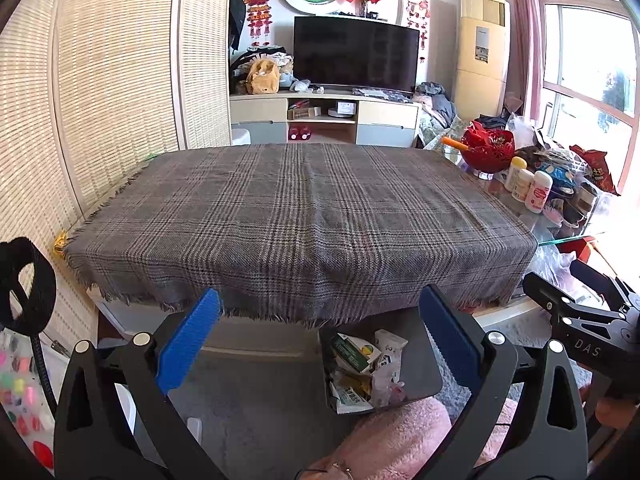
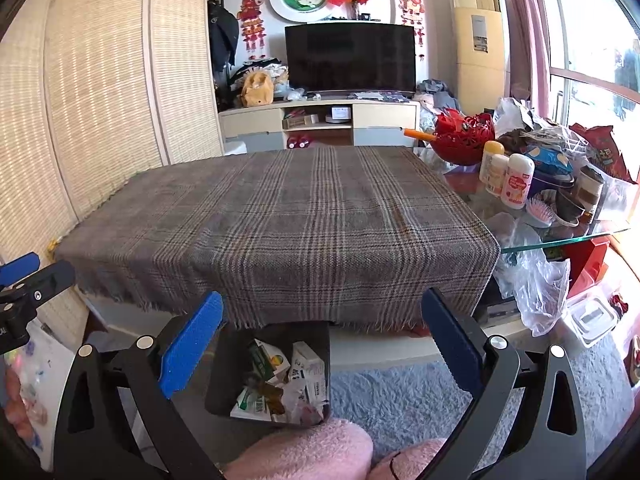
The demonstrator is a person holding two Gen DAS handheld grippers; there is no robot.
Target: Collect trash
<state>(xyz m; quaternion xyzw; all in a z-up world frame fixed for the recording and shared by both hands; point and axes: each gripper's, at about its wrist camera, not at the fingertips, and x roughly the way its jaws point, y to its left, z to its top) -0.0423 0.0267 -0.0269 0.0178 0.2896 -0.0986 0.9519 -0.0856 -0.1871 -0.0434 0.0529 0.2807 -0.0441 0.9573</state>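
Observation:
A dark bin (image 1: 420, 376) (image 2: 228, 376) stands on the floor under the table's near edge. It holds crumpled cartons and wrappers (image 1: 360, 368) (image 2: 280, 380). The table wears a grey plaid cloth (image 1: 304, 216) (image 2: 280, 220) with nothing lying on it. My left gripper (image 1: 320, 340) is open and empty, held in front of the table edge above the bin. My right gripper (image 2: 322, 340) is open and empty too, at the same height. In the left wrist view the right gripper's black body (image 1: 580, 312) shows at the right edge; the right wrist view catches the left one (image 2: 28, 280) at its left edge.
Beyond the cloth, the glass table end (image 2: 560, 240) is crowded with a red bowl (image 2: 464, 132), white bottles (image 2: 508, 176), bags and cups. A woven screen (image 1: 100, 100) closes the left side. Pink fluffy knees (image 2: 312, 452) sit below the grippers. A TV unit (image 1: 324, 116) is behind.

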